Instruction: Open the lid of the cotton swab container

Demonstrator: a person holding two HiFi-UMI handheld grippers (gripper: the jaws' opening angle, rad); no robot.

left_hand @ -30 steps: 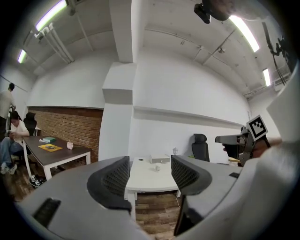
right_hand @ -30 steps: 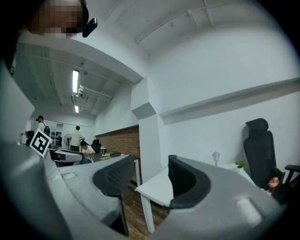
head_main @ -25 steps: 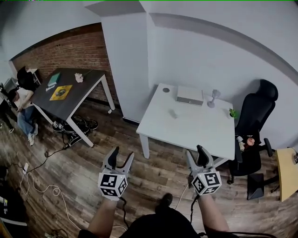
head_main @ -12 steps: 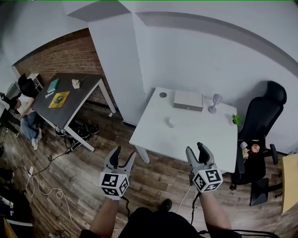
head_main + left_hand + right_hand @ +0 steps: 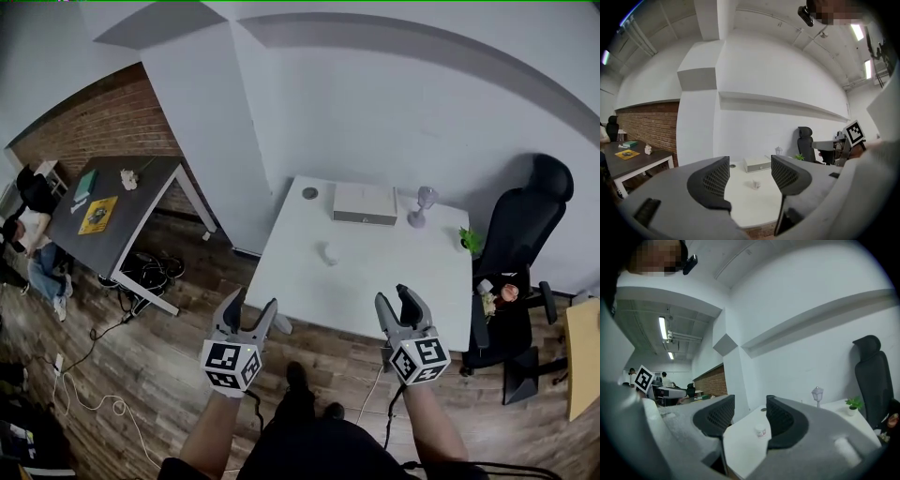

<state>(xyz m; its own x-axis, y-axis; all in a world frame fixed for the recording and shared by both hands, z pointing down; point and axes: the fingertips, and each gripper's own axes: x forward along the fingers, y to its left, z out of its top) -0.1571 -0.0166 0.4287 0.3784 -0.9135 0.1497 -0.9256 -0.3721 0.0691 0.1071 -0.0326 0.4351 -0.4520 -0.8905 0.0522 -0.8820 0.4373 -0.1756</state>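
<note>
**Ahead of both claws: container untouched, lid apparently on**

Ahead of the left claw (image 5: 250, 307) and the right claw (image 5: 394, 298), well apart from both, the cotton swab container (image 5: 325, 253) stands upright on the white tabletop (image 5: 394, 272). It is too small to read the lid type, but it looks closed.

- Left claw: jaws apart, nothing between them; the container shows only far off through the gap.
- Right claw: jaws apart and have just been closing a little; nothing gripped, container again distant in the gap.
- Both claws hang over the wooden floor (image 5: 169, 366), short of the tabletop's near edge.
- Beyond the container from the claws: a white box (image 5: 364, 202), with a small clear ornament (image 5: 419, 206) to its right.

Risks, as judged:
- The container looks small and light. A claw coming in level could nudge it over before the jaws bracket it.
- Pulling the lid with one claw alone would likely lift or drag the whole thing; the other claw needs to pin the body.
- Too hard a squeeze may pop it out of the pads.
- With the hinge or cap style unknown, forcing the wrong way could spill swabs.
</note>
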